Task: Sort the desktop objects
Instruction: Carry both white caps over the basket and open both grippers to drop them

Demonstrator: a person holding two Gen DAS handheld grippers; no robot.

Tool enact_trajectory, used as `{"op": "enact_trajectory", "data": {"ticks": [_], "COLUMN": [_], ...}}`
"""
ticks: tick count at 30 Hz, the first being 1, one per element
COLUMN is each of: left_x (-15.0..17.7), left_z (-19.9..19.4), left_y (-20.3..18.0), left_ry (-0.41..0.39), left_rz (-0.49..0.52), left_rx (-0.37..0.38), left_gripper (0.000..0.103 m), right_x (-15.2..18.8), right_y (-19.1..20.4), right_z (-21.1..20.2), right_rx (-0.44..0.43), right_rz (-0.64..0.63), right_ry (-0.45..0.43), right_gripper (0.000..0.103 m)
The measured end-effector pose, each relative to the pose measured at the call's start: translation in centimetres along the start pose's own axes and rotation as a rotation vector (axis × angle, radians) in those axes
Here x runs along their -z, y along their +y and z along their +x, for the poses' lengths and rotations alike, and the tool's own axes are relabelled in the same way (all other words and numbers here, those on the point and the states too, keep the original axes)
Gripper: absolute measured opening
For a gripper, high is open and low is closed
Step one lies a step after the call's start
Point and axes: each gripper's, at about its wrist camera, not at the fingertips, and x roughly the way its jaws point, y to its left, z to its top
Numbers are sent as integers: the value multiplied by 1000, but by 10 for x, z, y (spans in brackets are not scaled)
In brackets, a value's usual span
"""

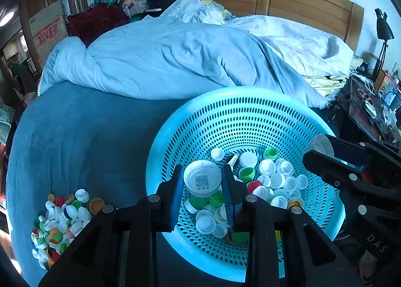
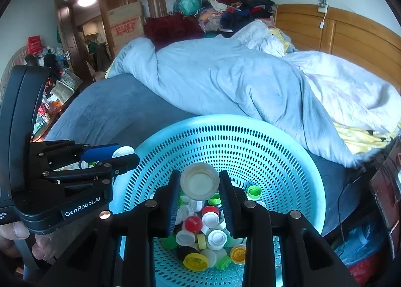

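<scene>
A light blue perforated basket (image 1: 240, 116) sits on the bed and holds several bottle caps in white, green, red and yellow. My left gripper (image 1: 202, 181) is shut on a large white cap with a QR code (image 1: 202, 181), held over the basket. My right gripper (image 2: 199, 181) is shut on a large translucent white cap (image 2: 199, 181), also held over the basket (image 2: 225, 141). In the left wrist view the right gripper (image 1: 323, 151) shows at the right with its cap. In the right wrist view the left gripper (image 2: 120, 155) shows at the left.
A pile of mixed caps (image 1: 60, 219) lies on the blue sheet (image 1: 82, 136) left of the basket. A rumpled light blue duvet (image 1: 175, 56) lies behind. A cluttered dark desk (image 1: 371, 106) with a black lamp (image 1: 383, 29) stands at the right.
</scene>
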Motion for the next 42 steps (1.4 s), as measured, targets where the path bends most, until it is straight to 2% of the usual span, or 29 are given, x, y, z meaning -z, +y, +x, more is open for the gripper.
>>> {"op": "enact_trajectory", "data": {"ticks": [32,33,34,36,38,42], "left_x": [5,5,5,6,7,9], "left_z": [26,27,27,28,27,24], "left_y": [-4,-4,-3,-4,-2,3], "left_ry": [56,60,61,58,58,41], "left_rz": [-18,-19,-19,-20,-23,-33], "left_rx": [19,24,27,31,35,31], "left_gripper": [25,25,25,25,26,35], "right_x": [9,9,9,9,9,8], "right_y": [2,2,1,0,0,2], "right_z": [20,20,20,20,20,20], "right_rx": [-10,-4,-2,3,7,11], "right_rz": [7,9,13,14,15,17], "right_ry": [41,40,38,36,35,29], "right_gripper": [33,36,45,52,54,62]}}
